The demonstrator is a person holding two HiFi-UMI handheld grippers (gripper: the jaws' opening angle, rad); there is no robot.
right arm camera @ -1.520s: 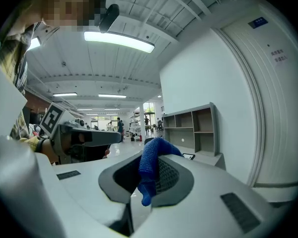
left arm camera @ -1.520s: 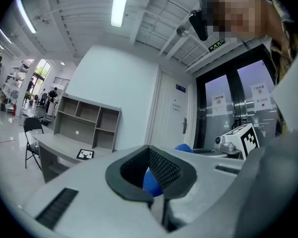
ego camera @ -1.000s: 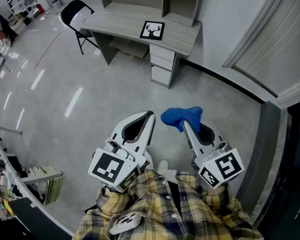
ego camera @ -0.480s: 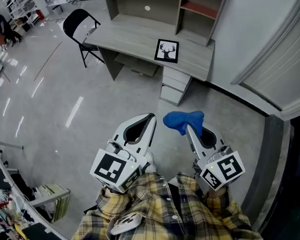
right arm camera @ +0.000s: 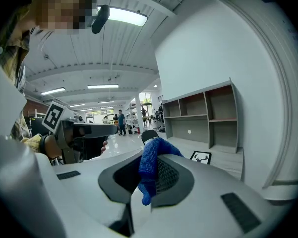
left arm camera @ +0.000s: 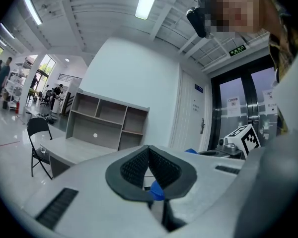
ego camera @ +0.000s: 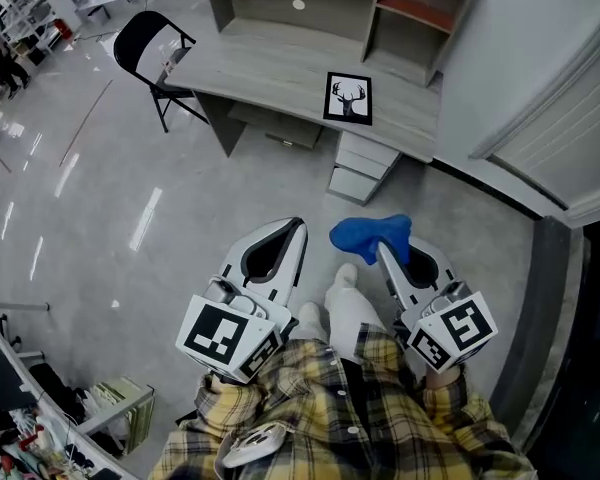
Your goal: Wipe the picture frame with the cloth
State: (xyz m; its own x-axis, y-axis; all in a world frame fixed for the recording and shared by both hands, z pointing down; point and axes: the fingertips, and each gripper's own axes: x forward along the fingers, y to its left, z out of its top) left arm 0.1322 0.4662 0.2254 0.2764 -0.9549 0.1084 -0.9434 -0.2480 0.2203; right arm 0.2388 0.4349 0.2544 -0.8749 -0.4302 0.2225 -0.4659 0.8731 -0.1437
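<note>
Cloth [ego camera: 368,236] clamped in right gripper [ego camera: 384,252], left gripper [ego camera: 298,229] closed empty, picture frame [ego camera: 349,98] on desk [ego camera: 265,68] near chair [ego camera: 143,40]

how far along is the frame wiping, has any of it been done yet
Done: the crumpled blue cloth is clamped in the right tongs. In hand: nothing on the frame; both tongs are held over the glossy grey floor, apart from the grey wooden desk. Left: reach the black-framed deer picture lying flat on that desk and wipe it. The left tongs are shut and empty.
</note>
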